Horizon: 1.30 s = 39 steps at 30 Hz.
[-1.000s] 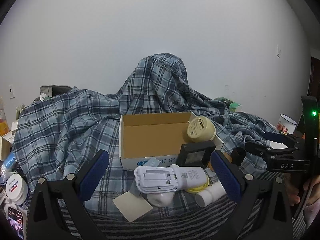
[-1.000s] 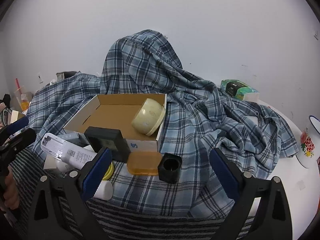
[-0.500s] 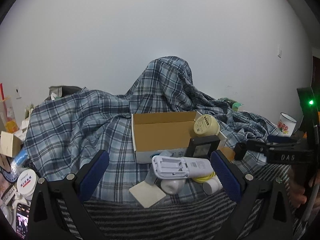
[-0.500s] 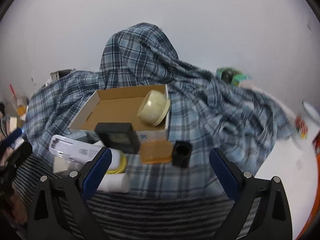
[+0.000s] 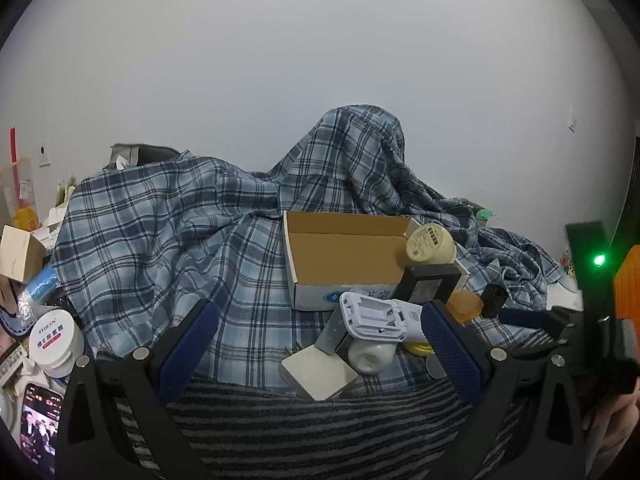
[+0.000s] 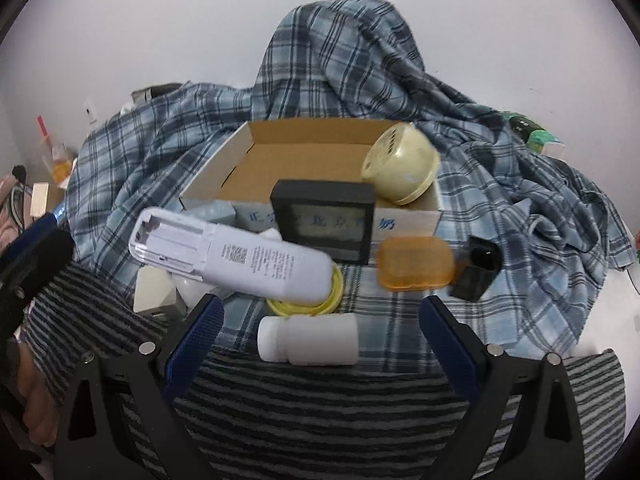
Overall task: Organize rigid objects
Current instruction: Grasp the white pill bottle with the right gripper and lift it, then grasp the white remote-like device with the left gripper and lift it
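Note:
An open cardboard box (image 6: 312, 160) (image 5: 344, 252) sits on a plaid cloth, with a cream jar (image 6: 400, 168) (image 5: 430, 245) tilted on its right rim. In front of it lie a black frame (image 6: 324, 220), a white device (image 6: 236, 258) (image 5: 380, 318), a yellow lid (image 6: 332, 300), a white bottle (image 6: 308, 340), an orange case (image 6: 416, 264) and a small black box (image 6: 478, 268). My right gripper (image 6: 320, 340) is open, with the white bottle between its fingers. My left gripper (image 5: 316, 354) is open and empty, back from the pile.
A white tub (image 5: 54, 340), a phone (image 5: 38, 428) and a small carton (image 5: 18, 254) lie at the left. The plaid cloth (image 5: 168, 240) heaps up high behind the box. A striped cloth (image 6: 320, 408) covers the near edge. A green pack (image 6: 528, 130) sits far right.
My right gripper has moved forward and down towards the pile, so the objects loom larger. My left gripper has pulled back and to the left, so the box looks smaller.

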Each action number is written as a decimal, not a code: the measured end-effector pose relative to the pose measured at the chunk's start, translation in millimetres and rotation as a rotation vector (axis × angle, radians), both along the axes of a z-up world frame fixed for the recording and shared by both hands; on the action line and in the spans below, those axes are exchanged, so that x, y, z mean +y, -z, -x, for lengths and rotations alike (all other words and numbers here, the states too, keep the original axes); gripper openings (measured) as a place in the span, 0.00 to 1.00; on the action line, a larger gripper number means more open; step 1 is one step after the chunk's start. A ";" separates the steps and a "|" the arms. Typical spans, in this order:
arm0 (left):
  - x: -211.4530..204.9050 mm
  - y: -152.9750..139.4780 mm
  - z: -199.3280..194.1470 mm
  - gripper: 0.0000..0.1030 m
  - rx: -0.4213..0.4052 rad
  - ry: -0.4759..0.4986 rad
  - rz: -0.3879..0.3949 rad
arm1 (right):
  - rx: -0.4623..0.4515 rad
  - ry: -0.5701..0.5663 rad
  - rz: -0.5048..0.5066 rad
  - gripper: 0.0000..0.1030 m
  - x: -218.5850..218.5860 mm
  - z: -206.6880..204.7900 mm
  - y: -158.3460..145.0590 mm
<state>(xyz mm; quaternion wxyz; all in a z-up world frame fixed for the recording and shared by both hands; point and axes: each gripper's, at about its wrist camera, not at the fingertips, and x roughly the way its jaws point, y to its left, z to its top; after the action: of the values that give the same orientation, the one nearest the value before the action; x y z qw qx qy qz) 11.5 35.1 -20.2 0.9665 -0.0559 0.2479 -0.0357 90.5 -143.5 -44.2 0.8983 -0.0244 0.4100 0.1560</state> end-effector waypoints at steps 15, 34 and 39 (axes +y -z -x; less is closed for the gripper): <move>-4.1 3.8 -3.4 1.00 0.019 0.013 -0.007 | 0.084 -0.034 0.047 0.56 14.5 -8.9 28.4; -65.3 1.4 -21.7 1.00 0.026 0.219 -0.389 | -0.024 0.043 0.010 0.55 -45.1 5.1 -10.3; -86.6 8.0 -48.3 0.99 0.128 0.378 -0.478 | -0.042 0.080 0.013 0.55 -69.7 6.7 -15.3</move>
<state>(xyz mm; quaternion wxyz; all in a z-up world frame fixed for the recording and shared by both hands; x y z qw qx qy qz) 59.8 -51.5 -28.2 0.9109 0.2177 0.3156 -0.1522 83.8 -213.2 -28.9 0.9122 -0.0170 0.3925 0.1168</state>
